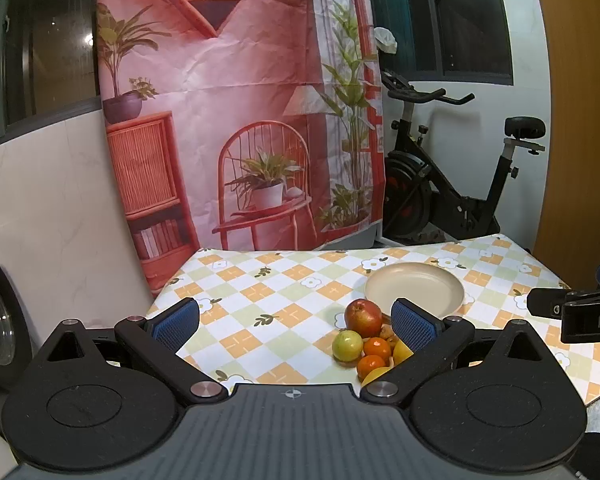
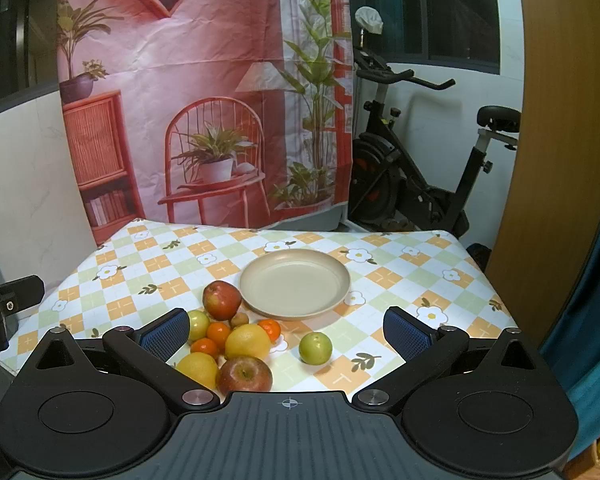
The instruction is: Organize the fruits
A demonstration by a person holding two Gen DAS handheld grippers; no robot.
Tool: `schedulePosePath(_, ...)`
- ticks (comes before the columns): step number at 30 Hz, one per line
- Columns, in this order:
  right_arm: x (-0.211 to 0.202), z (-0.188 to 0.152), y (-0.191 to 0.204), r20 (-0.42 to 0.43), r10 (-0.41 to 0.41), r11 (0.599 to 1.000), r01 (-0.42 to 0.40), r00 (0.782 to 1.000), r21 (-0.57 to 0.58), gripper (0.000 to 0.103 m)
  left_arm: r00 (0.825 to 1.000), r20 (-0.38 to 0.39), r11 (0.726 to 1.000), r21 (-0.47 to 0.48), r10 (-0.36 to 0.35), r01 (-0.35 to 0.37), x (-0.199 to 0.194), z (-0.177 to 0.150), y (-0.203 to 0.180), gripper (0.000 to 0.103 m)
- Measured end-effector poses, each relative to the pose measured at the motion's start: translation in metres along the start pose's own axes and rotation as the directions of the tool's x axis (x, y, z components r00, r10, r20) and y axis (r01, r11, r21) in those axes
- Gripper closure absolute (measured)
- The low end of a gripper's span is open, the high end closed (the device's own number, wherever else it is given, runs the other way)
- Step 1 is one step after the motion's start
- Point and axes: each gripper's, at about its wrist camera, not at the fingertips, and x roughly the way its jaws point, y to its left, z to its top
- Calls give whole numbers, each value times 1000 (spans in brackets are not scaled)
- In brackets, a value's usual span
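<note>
Fruits (image 2: 236, 344) are lying heaped just beside the empty plate (image 2: 295, 308), both grippers' jaws gaping wide and holding nothing, so I'd be taking the stray green one (image 2: 315, 348) first.

A printed backdrop (image 2: 204, 92) hangs behind the table, showing a pink room with a red chair, potted plants, a lamp and a bookshelf. To its right a black exercise bike (image 2: 416, 160) stands on the floor below a dark window (image 2: 440, 8) set in a white wall, with a wooden panel (image 2: 560, 160) at the far right. The table carries a checked cloth (image 2: 400, 280) in orange, green and white with daisies, and pale marbled tiles (image 1: 40, 200) line the left wall.
</note>
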Motion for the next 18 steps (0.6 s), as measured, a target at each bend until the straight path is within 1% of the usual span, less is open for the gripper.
schedulePosePath(18, 1, 0, 0, -2, 0, 1000, 0, 1000, 1, 0, 1000, -4, 1000, 2, -1, 1, 0, -1, 1, 0)
